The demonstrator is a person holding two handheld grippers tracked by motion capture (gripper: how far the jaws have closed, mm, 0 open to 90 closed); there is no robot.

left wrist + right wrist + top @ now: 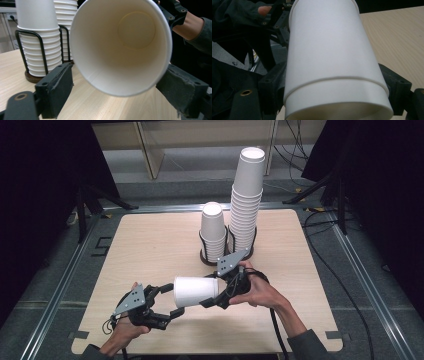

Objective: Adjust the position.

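A white paper cup point(196, 291) lies on its side in the air above the bench point(150, 245), at about six o'clock from the two racked cup stacks. In fact two nested cups show in the right gripper view, a seam ringing the wall. The right gripper point(216, 292) has its fingers clamped on the base end; the left gripper point(172, 301) has its fingers drawn in around the rim end, though whether they press I cannot tell. Judging by this, separation is underway; pulling apart and restacking on the short stack point(213, 232) or tall stack point(246, 200) remain.
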